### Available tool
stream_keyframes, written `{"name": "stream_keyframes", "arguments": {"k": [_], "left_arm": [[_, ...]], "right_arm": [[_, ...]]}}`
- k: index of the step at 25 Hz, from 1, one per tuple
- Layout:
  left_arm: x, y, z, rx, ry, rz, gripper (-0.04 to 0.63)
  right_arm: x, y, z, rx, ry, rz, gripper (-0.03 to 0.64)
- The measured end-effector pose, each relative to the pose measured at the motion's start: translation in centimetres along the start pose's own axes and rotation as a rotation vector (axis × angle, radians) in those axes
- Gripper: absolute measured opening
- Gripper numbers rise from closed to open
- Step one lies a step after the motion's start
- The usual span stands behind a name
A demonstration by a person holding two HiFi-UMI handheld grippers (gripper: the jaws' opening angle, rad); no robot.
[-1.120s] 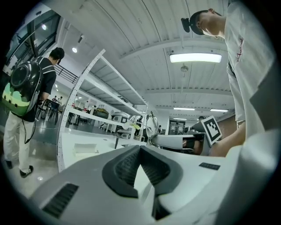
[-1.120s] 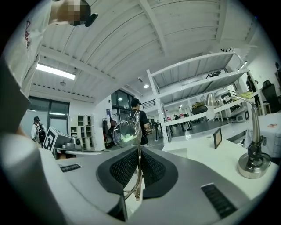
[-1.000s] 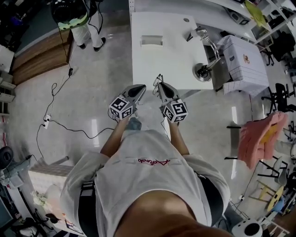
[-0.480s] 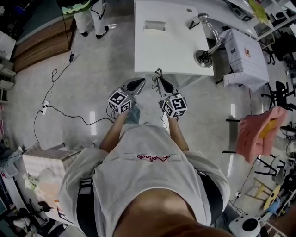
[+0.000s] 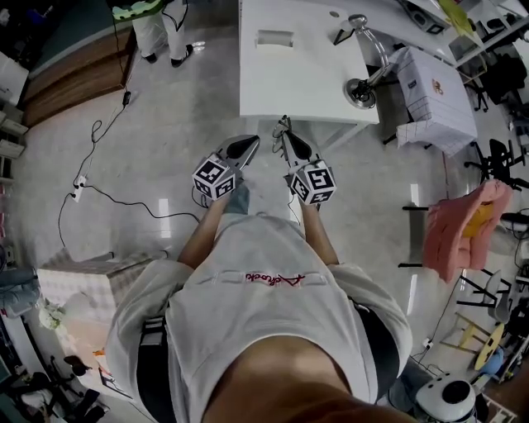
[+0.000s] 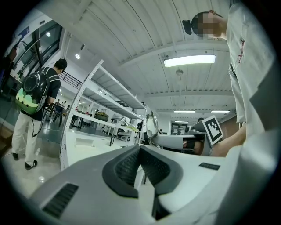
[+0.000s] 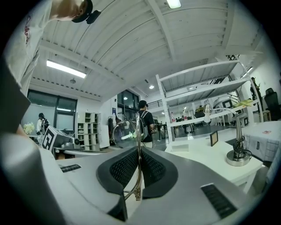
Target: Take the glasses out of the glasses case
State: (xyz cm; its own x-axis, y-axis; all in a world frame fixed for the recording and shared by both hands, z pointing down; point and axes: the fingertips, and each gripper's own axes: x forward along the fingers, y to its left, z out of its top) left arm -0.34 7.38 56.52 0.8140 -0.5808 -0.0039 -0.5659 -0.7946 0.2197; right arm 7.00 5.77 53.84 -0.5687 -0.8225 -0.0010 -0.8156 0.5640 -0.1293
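Wearer's torso fills the lower half of the head view, both forearms stretched towards the top of the frame. White desk sits top centre, its near edge just beyond the tool tips. White carton stands off the desk's right edge; pink cloth hangs at far right. Second person with a backpack stands on the floor, top left. Desk lamp has its base at the desk's right side, arm arching up-frame.

Left tool is left of centre, clenched: pads meet with nothing between them in the left gripper view. Right tool sits just beside it, apart, grasping the glasses.

Small white box lies on the far part of the desk, well apart from both tools.

Glasses are off the desk, nipped by a thin metal arm between the right tool's pads, with one round lens sticking out past the tips, left of the pad line.
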Motion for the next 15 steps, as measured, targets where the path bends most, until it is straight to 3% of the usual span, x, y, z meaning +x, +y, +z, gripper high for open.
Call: {"name": "stream_keyframes", "arguments": {"k": [15], "left_arm": [[-1.7,-1.6,-0.2,-0.002,-0.018,-0.004,0.005]], "right_arm": [[-1.7,1.4,0.8,-0.029,-0.023,-0.010,0.012]]}}
